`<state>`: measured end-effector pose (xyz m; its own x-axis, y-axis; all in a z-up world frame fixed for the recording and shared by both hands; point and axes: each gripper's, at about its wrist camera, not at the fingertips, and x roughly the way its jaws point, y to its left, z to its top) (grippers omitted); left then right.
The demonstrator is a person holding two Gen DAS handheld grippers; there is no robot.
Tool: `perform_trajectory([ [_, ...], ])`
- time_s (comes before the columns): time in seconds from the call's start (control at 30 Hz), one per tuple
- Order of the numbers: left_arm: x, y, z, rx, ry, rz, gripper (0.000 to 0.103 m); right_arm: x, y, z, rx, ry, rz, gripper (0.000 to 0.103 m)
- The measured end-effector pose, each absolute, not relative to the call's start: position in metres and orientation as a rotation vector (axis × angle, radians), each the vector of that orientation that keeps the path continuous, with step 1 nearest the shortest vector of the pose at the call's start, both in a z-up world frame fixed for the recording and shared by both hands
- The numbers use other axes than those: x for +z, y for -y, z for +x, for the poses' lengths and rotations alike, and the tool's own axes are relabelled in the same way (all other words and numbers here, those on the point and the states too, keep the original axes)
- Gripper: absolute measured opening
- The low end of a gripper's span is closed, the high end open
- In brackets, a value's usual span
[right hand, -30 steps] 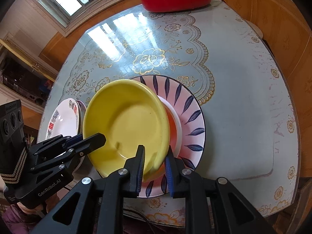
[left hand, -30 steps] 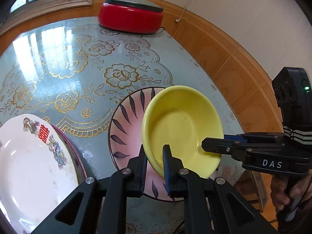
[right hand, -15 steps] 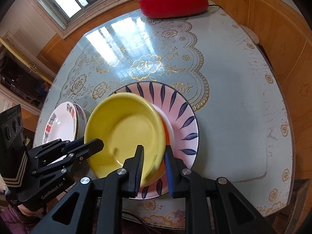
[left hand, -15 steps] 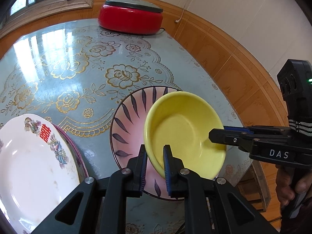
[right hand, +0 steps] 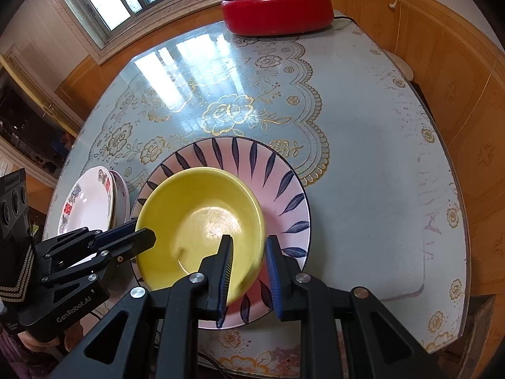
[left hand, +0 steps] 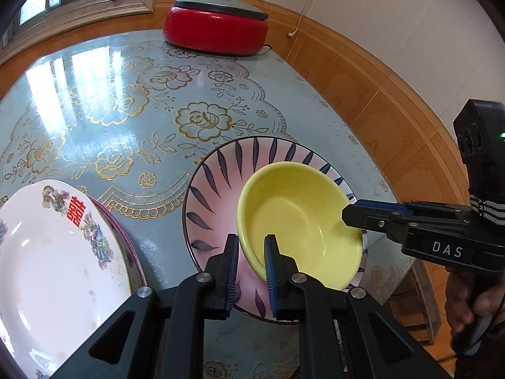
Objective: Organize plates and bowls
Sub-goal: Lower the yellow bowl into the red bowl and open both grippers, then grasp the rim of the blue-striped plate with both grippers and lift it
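left claw point(left hand: 251, 254) clamps yellow bowl point(left hand: 300, 224) rim | above pink plate point(left hand: 214, 195) (leaf-patterned) | right claw point(left hand: 347, 213) grips far rim

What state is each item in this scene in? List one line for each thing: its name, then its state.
yellow bowl: empty, gripped at opposite rims, over the pink plate.
left gripper: shut on bowl rim.
right gripper: shut on bowl rim.
pink plate: flat on table.
white plate: stacked on another plate.
red pot: lid on.

white plate point(left hand: 47, 268) cut off, lower plate point(left hand: 126, 246) mostly hidden
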<state>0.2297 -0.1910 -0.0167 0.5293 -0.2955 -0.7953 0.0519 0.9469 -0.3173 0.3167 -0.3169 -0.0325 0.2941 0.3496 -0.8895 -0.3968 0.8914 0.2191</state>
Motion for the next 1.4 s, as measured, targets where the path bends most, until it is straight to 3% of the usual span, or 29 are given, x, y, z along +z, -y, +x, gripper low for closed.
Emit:
perform_trajectory([
  [0.2, -0.017, 0.191, 0.230, -0.205, -0.991, -0.272, 0.016, -0.031, 0.318, 0.315, 0.497, -1.148, -0.052, 0.021],
  [0.67, -0.008, 0.169, 0.226, -0.172, -0.933, -0.342, 0.040, -0.023, 0.345, 0.315, 0.471, -1.040, 0.061, 0.024],
  [1.13, -0.012, 0.163, 0.253, -0.159, -0.958, -0.268, 0.038, -0.060, 0.362, 0.320, 0.461, -1.116, 0.129, 0.029],
  [1.27, -0.021, 0.165, 0.262, -0.152, -0.990, -0.242, 0.029, -0.068, 0.359, 0.321, 0.458, -1.141, 0.088, 0.029],
  [1.4, -0.027, 0.169, 0.267, -0.159, -1.009, -0.217, 0.027, -0.075, 0.355, 0.322, 0.452, -1.157, 0.061, 0.025],
])
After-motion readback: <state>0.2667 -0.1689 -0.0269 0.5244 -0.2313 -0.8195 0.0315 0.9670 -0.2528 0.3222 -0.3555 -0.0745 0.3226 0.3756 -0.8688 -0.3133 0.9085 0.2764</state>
